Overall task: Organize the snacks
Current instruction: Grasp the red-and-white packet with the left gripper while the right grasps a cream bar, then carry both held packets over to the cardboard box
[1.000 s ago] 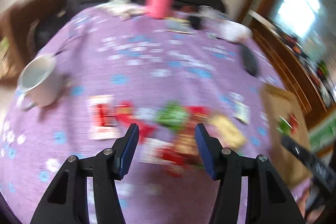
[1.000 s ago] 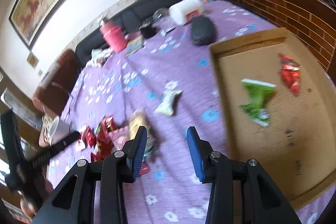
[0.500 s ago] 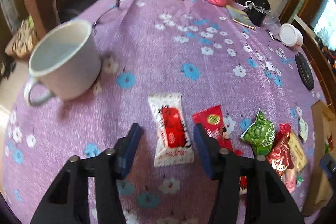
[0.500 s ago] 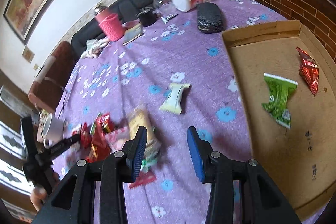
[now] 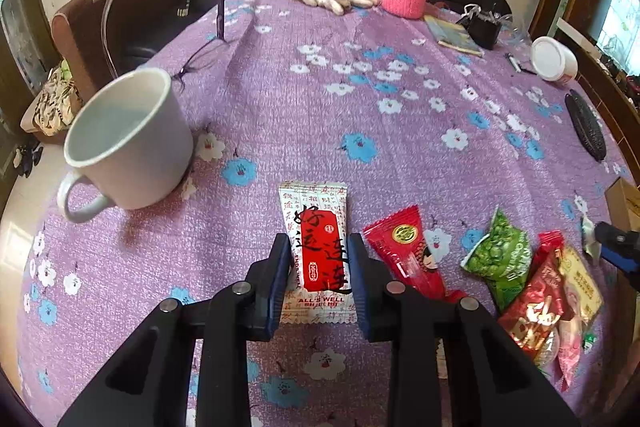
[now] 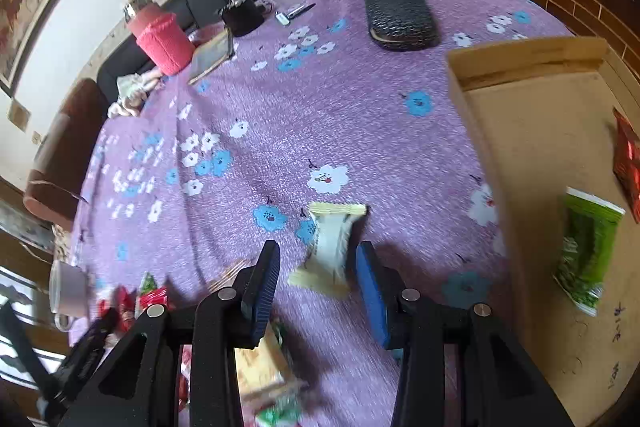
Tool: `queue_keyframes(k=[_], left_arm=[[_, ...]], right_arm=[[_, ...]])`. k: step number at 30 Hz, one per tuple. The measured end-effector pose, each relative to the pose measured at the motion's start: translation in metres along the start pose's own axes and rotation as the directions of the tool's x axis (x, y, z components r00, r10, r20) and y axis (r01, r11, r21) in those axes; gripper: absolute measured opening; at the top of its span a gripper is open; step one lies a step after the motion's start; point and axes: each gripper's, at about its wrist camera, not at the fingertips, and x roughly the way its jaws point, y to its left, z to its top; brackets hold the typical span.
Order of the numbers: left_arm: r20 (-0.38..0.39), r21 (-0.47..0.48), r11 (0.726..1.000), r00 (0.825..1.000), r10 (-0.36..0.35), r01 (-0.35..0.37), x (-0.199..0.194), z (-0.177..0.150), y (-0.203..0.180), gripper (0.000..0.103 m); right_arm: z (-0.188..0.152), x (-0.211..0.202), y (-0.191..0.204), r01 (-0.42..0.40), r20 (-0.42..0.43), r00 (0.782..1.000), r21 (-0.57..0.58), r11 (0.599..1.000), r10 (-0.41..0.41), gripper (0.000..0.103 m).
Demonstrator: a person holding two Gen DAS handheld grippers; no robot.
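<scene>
My left gripper (image 5: 319, 253) has just been closing and clamps the white-and-red snack packet (image 5: 316, 251); my right gripper (image 6: 318, 267) stands apart around the cream wafer packet (image 6: 330, 247), not gripping

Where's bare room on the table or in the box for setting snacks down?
Bare cloth lies between the white mug and black case. The cardboard box floor is bare beside the green packet. The snack pile is crowded.

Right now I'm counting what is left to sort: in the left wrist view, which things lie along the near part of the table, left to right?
White mug → white-and-red packet between the left gripper fingers → red wrapper → green pea packet → the right gripper's blue fingertip.
</scene>
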Motion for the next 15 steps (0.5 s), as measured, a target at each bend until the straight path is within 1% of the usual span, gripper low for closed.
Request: queue_keyframes(k=[1,2,3,5,7,8,11,12,14,15], left_arm=[[0.009,-0.002,1.000,1.000,-0.010,0.010,-0.003,0.000,0.000,0.028],[0.015,0.001,1.000,1.000,-0.018,0.018,-0.005,0.000,0.000,0.028],[0.029,0.004,1.000,0.999,-0.028,0.028,-0.010,0.000,-0.001,0.028],[0.045,0.008,0.999,0.998,-0.048,0.047,-0.015,0.000,-0.002,0.028],[0.059,0.012,0.997,0.995,-0.078,0.077,-0.021,0.000,-0.003,0.028],[0.062,0.015,0.996,0.994,-0.094,0.093,-0.023,0.000,-0.005,0.028],[0.060,0.026,0.988,0.987,-0.151,0.150,-0.028,-0.002,-0.009,0.028],[0.058,0.032,0.987,0.986,-0.157,0.155,-0.028,-0.002,-0.011,0.028],[0.062,0.039,0.986,0.985,-0.162,0.160,-0.031,-0.002,-0.012,0.028],[0.058,0.033,0.982,0.981,-0.186,0.184,-0.032,-0.001,-0.011,0.028]], right_arm=[[-0.002,0.004,0.002,0.031,0.003,1.000,-0.016,0.999,-0.031,0.034],[-0.004,0.005,0.004,0.047,0.014,0.999,-0.031,0.998,-0.046,0.025],[-0.006,0.004,0.006,0.060,0.041,0.997,-0.057,0.997,-0.058,0.024],[-0.009,0.003,0.006,0.067,0.060,0.996,-0.071,0.995,-0.063,0.021],[-0.012,-0.004,0.001,0.033,0.069,0.997,-0.055,0.998,-0.029,0.020],[-0.014,-0.010,0.001,0.004,0.085,0.996,-0.057,0.998,0.000,0.020],[-0.023,-0.034,0.003,-0.030,0.175,0.983,-0.099,0.995,0.048,0.020],[-0.026,-0.041,0.004,-0.053,0.200,0.977,-0.113,0.992,0.075,0.020],[-0.031,-0.044,0.006,-0.090,0.210,0.971,-0.121,0.989,0.114,0.021],[-0.033,-0.043,0.007,-0.115,0.203,0.969,-0.129,0.985,0.139,0.021]])
